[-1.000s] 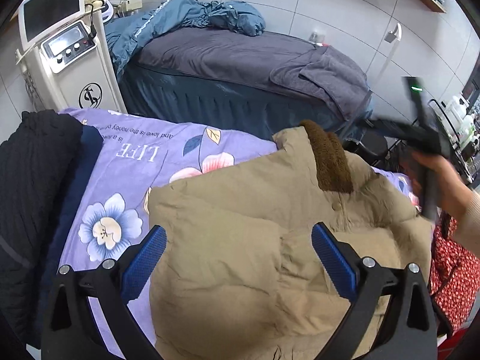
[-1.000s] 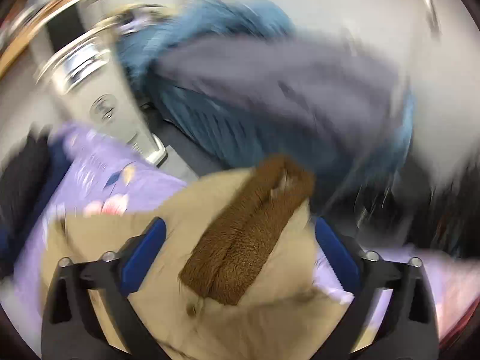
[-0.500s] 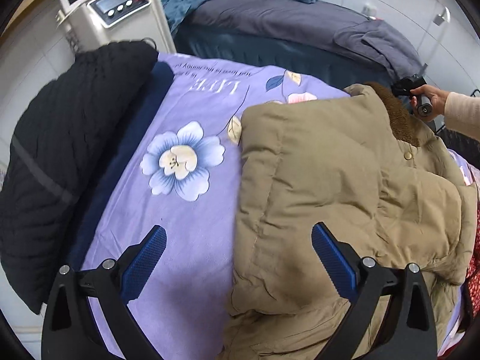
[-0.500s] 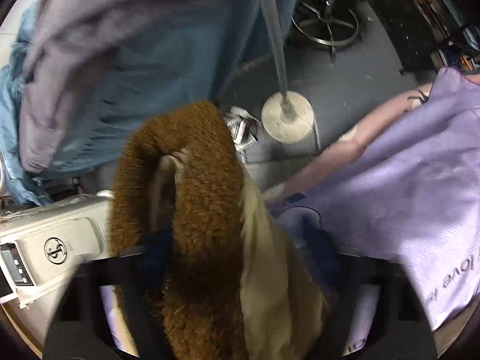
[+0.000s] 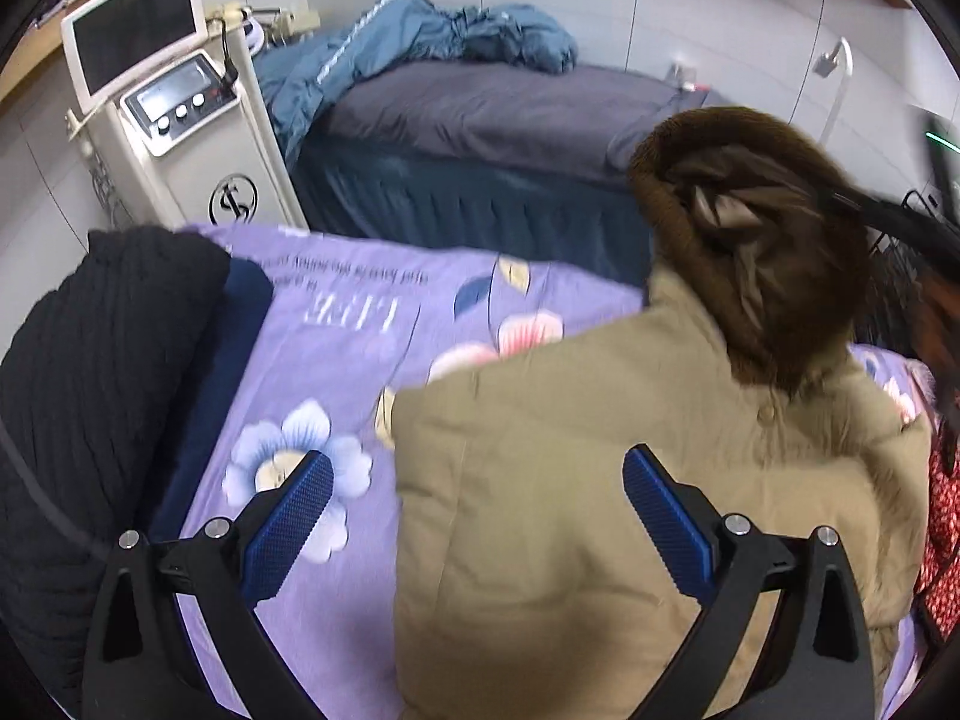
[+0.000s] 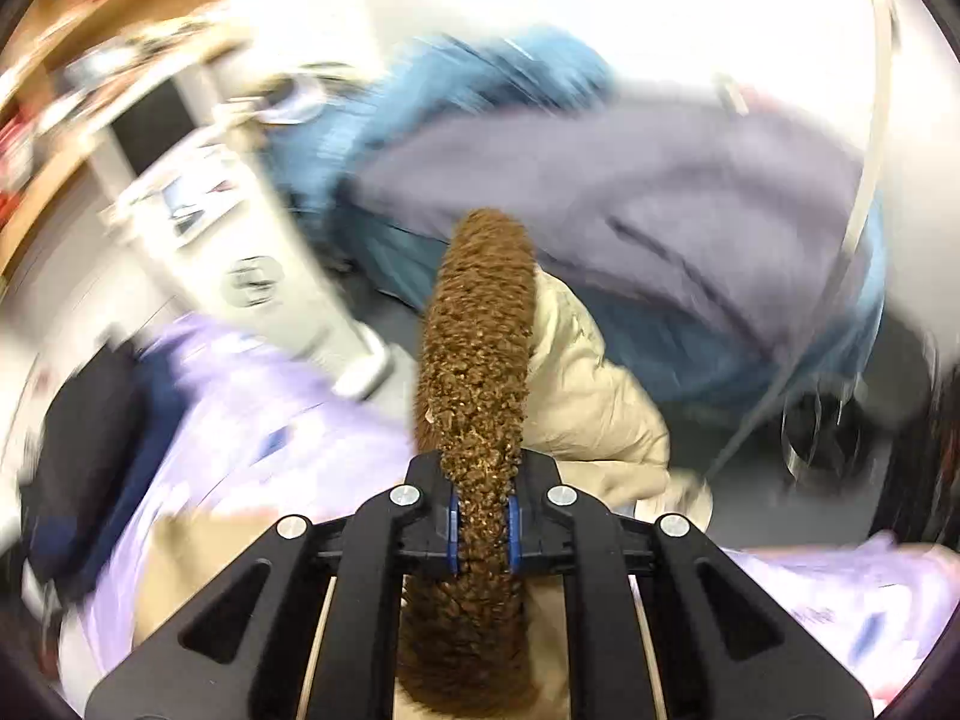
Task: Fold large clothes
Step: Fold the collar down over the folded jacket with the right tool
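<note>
A tan padded jacket (image 5: 570,480) with a brown fleece collar (image 5: 750,228) lies on a purple flowered sheet (image 5: 336,324). My right gripper (image 6: 483,525) is shut on the brown collar (image 6: 480,372) and lifts it up off the bed; the tan lining (image 6: 576,390) hangs behind it. In the left wrist view the right gripper's black arm reaches the raised collar from the right. My left gripper (image 5: 477,516) is open and empty, hovering above the jacket's lower left edge.
A black knit garment (image 5: 90,372) and a navy one (image 5: 222,348) lie at the sheet's left. A white machine with a screen (image 5: 180,120) stands behind. A second bed (image 5: 510,138) with grey cover and a blue jacket (image 5: 420,36) lies beyond. Red fabric (image 5: 942,540) sits at right.
My right gripper closed on the brown collar and raised it, so the jacket's top now stands up. My left gripper tilted back toward the jacket, still open.
</note>
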{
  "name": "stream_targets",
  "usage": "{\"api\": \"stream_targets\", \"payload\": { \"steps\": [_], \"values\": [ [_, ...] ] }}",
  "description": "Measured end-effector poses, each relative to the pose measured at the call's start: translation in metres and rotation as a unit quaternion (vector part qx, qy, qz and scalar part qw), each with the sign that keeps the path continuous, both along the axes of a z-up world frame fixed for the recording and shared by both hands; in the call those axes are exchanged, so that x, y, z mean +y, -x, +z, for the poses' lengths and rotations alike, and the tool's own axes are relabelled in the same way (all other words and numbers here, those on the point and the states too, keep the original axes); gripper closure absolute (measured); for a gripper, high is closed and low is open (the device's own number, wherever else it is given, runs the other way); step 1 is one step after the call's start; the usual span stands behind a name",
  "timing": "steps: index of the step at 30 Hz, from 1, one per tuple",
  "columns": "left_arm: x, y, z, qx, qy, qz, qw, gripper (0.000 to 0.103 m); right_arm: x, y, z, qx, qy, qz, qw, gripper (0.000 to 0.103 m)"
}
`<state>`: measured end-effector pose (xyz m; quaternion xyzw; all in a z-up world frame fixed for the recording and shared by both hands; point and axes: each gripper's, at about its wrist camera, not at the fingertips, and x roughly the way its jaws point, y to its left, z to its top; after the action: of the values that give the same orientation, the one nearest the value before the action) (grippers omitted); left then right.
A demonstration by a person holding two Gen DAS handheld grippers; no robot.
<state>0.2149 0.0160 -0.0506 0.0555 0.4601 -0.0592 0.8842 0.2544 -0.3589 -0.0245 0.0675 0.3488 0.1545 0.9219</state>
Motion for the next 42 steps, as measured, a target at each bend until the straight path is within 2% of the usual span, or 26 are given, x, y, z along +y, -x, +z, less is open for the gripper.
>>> {"api": "stream_targets", "payload": {
  "steps": [2,5,7,10,12,15,17,19,21,22,24,26,28,30,32,34,36,37,38,39,40,41,42],
  "values": [
    [-0.001,-0.001,0.008,-0.008,0.005,0.007,0.9999,0.007,0.020,0.067,0.025,-0.035,0.041,0.037,0.998,0.092],
    [0.003,0.007,0.018,-0.024,0.021,0.018,0.9993,0.007,0.031,0.162,0.025,-0.050,0.100,0.066,0.992,0.092],
    [0.003,0.016,0.021,-0.030,0.028,0.019,0.9990,0.007,0.035,0.212,0.003,-0.016,0.139,0.080,0.987,0.092],
    [-0.006,0.028,0.019,-0.012,0.043,-0.003,0.9990,0.007,0.035,0.257,-0.040,0.022,0.210,0.074,0.975,0.092],
    [-0.013,0.039,0.020,-0.003,0.068,-0.019,0.9975,0.007,0.028,0.286,-0.069,0.065,0.228,0.067,0.969,0.091],
    [-0.033,0.062,0.029,-0.020,0.107,-0.067,0.9918,0.007,0.016,0.301,-0.102,0.087,0.255,0.048,0.962,0.086],
    [-0.050,0.072,0.030,-0.019,0.097,-0.105,0.9895,0.007,0.013,0.301,-0.107,0.118,0.262,0.033,0.957,0.084],
    [-0.062,0.081,0.031,-0.014,0.080,-0.130,0.9883,0.007,0.011,0.308,-0.093,0.110,0.253,0.005,0.961,0.072],
    [-0.060,0.090,0.035,-0.023,0.080,-0.130,0.9880,0.007,0.010,0.323,-0.072,0.102,0.223,-0.025,0.969,0.034],
    [-0.055,0.092,0.035,-0.022,0.081,-0.122,0.9890,0.007,0.011,0.334,-0.063,0.090,0.207,-0.030,0.974,0.032],
    [-0.046,0.097,0.034,-0.018,0.070,-0.104,0.9919,0.007,0.036,0.347,-0.044,0.065,0.209,-0.027,0.975,0.032],
    [-0.037,0.103,0.031,-0.024,0.036,-0.090,0.9950,0.007,0.067,0.348,-0.031,0.044,0.206,0.007,0.977,0.032],
    [-0.033,0.107,0.027,-0.022,0.003,-0.088,0.9959,0.007,0.109,0.343,-0.026,0.008,0.231,0.042,0.972,0.032],
    [-0.026,0.109,0.028,-0.021,-0.002,-0.081,0.9965,0.007,0.160,0.340,-0.026,-0.056,0.275,0.098,0.955,0.032],
    [-0.017,0.111,0.032,-0.020,0.000,-0.069,0.9974,0.007,0.203,0.324,-0.037,-0.105,0.337,0.128,0.927,0.032],
    [-0.008,0.115,0.039,-0.028,-0.002,-0.060,0.9978,0.007,0.233,0.298,-0.055,-0.110,0.381,0.137,0.908,0.037],
    [0.001,0.118,0.045,-0.037,-0.008,-0.054,0.9978,0.007,0.235,0.272,-0.075,-0.109,0.413,0.130,0.895,0.043],
    [0.006,0.119,0.047,-0.037,-0.011,-0.051,0.9980,0.007,0.235,0.261,-0.084,-0.102,0.433,0.131,0.886,0.048],
    [0.009,0.120,0.048,-0.036,-0.012,-0.049,0.9981,0.007,0.233,0.253,-0.094,-0.090,0.460,0.131,0.873,0.070],
    [0.010,0.121,0.048,-0.036,-0.012,-0.047,0.9982,0.007,0.229,0.252,-0.095,-0.081,0.463,0.129,0.873,0.086],
    [0.015,0.124,0.048,-0.036,-0.011,-0.044,0.9983,0.007,0.222,0.253,-0.096,-0.075,0.451,0.129,0.880,0.086],
    [0.016,0.126,0.048,-0.035,-0.011,-0.042,0.9984,0.007,0.208,0.258,-0.092,-0.060,0.424,0.126,0.895,0.091],
    [0.018,0.127,0.046,-0.032,-0.011,-0.041,0.9986,0.007,0.198,0.263,-0.089,-0.046,0.410,0.123,0.902,0.092]
  ]
}}
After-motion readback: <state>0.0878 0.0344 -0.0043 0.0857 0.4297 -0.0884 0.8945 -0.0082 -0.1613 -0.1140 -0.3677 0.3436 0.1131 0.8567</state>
